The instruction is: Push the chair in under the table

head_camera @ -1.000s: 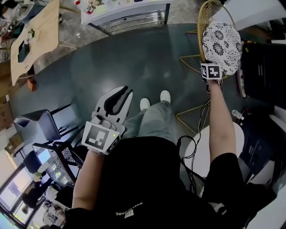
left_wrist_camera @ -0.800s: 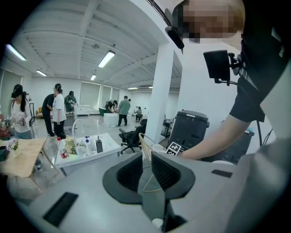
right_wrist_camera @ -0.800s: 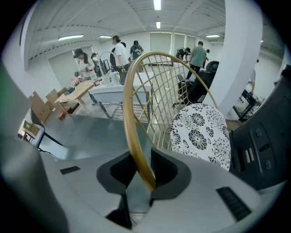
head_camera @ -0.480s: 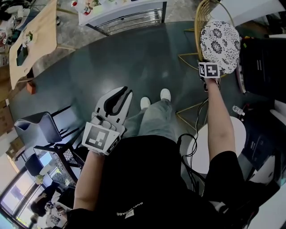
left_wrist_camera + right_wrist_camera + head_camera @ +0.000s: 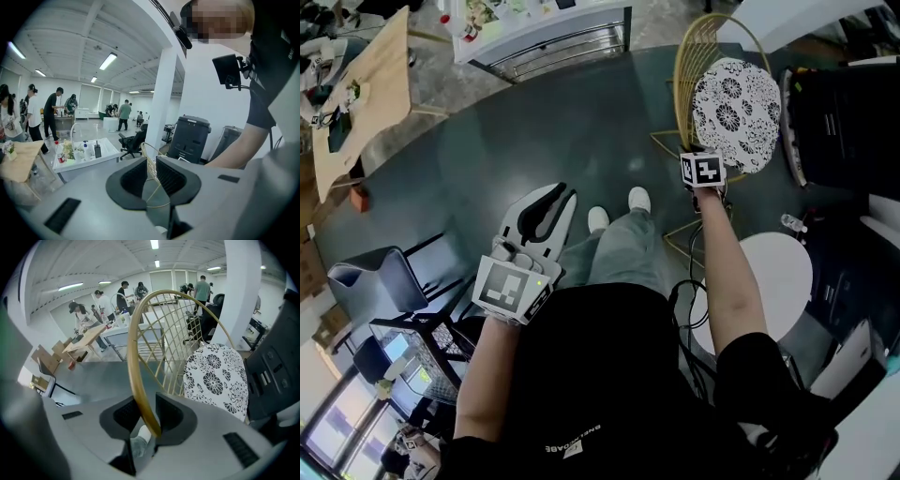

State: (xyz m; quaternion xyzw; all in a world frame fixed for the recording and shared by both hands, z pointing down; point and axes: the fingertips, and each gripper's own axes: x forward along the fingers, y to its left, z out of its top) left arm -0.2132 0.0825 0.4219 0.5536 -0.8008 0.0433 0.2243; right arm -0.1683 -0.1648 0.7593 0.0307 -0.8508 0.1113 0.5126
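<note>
The chair has a gold wire backrest (image 5: 679, 82) and a black-and-white flowered seat cushion (image 5: 733, 114); it stands on the dark floor ahead of me at the right. My right gripper (image 5: 701, 161) reaches down onto the top of the backrest. In the right gripper view the gold rim (image 5: 135, 363) runs between the jaws of this gripper (image 5: 145, 416), which are shut on it, with the cushion (image 5: 215, 378) just beyond. My left gripper (image 5: 555, 199) hangs over the floor by my left leg. Its jaws (image 5: 151, 176) stand a narrow gap apart with nothing between them.
A round white tabletop (image 5: 773, 281) lies close at my right, with a cable hanging beside it. A black cabinet (image 5: 848, 122) stands right of the chair. A white cart (image 5: 544, 28) and a wooden table (image 5: 366, 84) stand further off, and a grey chair (image 5: 380, 267) is at the lower left.
In the head view my right gripper and the chair it grips have shifted left, toward my feet. The left gripper has kept its place.
</note>
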